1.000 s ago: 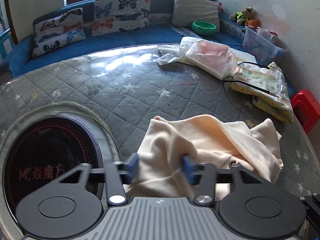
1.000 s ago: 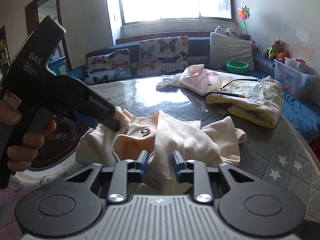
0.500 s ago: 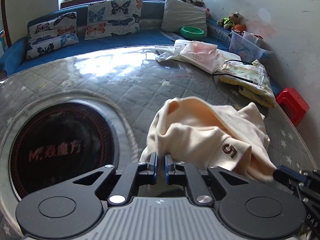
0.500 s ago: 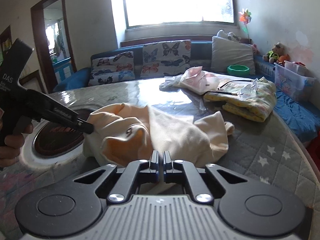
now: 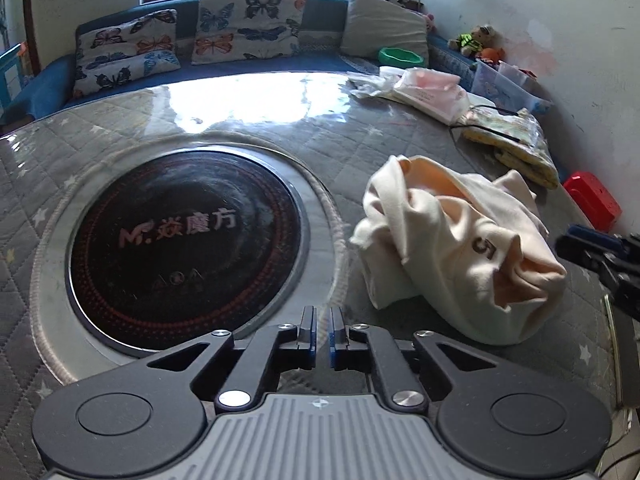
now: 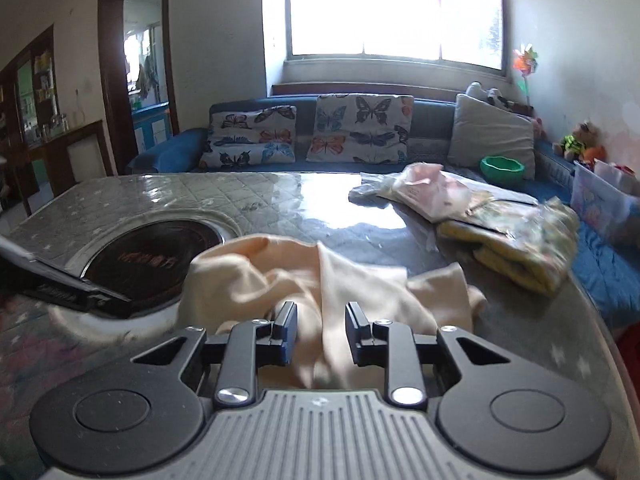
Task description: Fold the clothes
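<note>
A cream garment (image 5: 460, 248) with a dark "5" mark lies crumpled in a heap on the quilted table (image 5: 200, 136). My left gripper (image 5: 320, 336) is shut and empty, left of the heap, over the rim of the round black cooktop (image 5: 184, 240). My right gripper (image 6: 320, 336) is open, with the garment (image 6: 320, 280) lying between and just beyond its fingers; it also shows at the right edge of the left wrist view (image 5: 600, 256). The left gripper's tip shows in the right wrist view (image 6: 80, 292).
A folded yellow patterned cloth (image 5: 516, 144) and a plastic bag of pink items (image 5: 428, 92) lie at the table's far right. A blue sofa with butterfly cushions (image 5: 248, 20) runs behind. A red stool (image 5: 592, 200) stands beside the table at right.
Both grippers let go of the garment, which dropped into a heap. My left gripper moved left, off the cloth, and stays shut. My right gripper opened.
</note>
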A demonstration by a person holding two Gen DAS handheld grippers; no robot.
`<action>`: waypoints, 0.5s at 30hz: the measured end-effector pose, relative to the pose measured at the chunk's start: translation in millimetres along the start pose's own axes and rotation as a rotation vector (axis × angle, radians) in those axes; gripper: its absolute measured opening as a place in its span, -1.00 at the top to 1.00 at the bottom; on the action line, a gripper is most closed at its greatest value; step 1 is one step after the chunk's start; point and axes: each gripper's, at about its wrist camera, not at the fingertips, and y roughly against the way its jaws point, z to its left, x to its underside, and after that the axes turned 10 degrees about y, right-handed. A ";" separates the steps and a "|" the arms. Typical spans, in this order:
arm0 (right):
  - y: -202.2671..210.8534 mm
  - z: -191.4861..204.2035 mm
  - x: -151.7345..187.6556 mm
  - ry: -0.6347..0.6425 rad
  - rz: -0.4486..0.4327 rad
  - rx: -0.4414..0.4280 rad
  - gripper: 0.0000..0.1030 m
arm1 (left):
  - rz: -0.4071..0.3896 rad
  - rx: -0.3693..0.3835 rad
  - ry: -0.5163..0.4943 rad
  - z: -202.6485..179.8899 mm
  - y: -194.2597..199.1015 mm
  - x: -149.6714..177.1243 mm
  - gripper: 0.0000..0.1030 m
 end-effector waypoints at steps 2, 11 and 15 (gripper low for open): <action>-22.1 -2.5 -12.9 0.012 0.009 0.000 0.50 | -0.015 -0.012 0.011 0.9 -0.6 -6.8 0.63; -96.2 -3.4 -33.6 0.048 0.103 0.005 0.33 | -0.072 0.007 0.013 -21.8 -21.0 -54.7 -0.10; -117.4 -2.2 -27.6 0.071 0.149 0.025 0.37 | -0.068 0.020 -0.013 -39.1 -38.5 -72.4 -0.19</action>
